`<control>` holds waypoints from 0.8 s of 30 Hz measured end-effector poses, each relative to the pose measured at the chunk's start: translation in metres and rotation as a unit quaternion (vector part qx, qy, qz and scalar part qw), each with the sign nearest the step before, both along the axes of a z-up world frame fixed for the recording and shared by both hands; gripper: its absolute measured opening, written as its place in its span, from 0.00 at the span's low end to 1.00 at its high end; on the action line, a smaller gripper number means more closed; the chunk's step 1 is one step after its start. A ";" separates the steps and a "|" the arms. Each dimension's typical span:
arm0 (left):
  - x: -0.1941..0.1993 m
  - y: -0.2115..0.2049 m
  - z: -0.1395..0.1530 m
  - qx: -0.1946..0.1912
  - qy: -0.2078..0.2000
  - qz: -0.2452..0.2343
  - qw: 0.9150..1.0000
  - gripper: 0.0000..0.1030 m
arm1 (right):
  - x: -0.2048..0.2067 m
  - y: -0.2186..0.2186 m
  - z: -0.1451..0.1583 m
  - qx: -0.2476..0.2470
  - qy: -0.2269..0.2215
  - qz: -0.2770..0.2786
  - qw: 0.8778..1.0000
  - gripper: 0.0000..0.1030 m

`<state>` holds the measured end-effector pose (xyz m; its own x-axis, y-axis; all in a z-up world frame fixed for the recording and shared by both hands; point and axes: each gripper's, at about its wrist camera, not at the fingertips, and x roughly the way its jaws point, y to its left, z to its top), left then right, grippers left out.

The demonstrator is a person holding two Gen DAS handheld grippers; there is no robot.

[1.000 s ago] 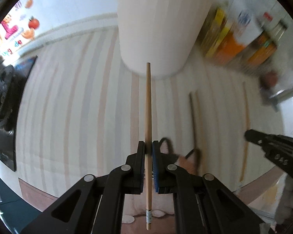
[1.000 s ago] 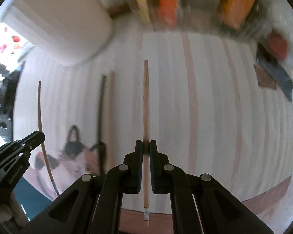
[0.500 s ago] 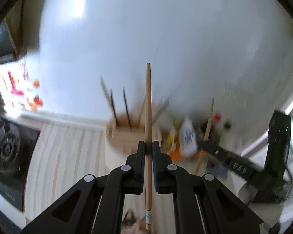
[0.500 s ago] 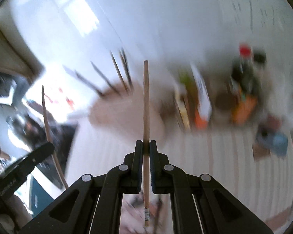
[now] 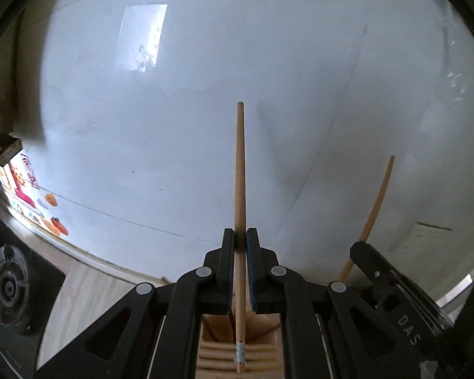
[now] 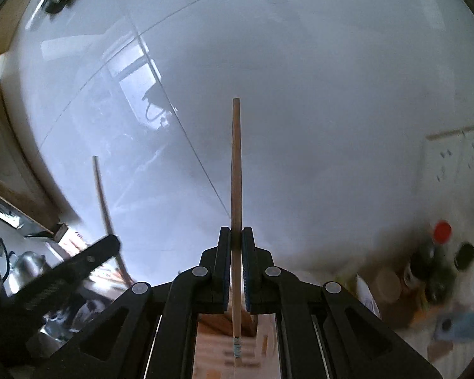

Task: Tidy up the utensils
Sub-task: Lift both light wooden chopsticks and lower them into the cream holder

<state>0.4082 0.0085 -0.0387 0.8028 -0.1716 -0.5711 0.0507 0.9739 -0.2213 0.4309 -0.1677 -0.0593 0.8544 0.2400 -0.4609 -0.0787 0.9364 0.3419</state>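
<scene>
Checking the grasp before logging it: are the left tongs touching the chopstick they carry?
Touching. In the left wrist view the left tongs are clamped on the wooden chopstick, both pads against its sides.

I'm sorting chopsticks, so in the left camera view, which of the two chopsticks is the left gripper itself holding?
The straight centre chopstick, clamped in the left gripper. The curved-looking chopstick at right sits in the right gripper.

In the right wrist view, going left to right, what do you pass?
Left gripper with its chopstick → right gripper shut on its own chopstick → red-capped bottle → wall sockets.
</scene>
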 end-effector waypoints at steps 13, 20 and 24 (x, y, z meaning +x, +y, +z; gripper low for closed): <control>0.023 0.004 -0.042 -0.001 -0.009 0.003 1.000 0.05 | 0.018 0.018 -0.043 -0.022 -0.043 -0.022 0.999 0.07; 0.015 0.004 -0.048 0.014 0.018 -0.015 1.000 0.05 | 0.013 0.027 -0.051 -0.032 -0.059 -0.015 0.998 0.07; 0.000 0.004 -0.040 0.018 0.039 -0.034 0.998 0.12 | 0.013 0.029 -0.058 -0.038 -0.038 0.010 0.998 0.07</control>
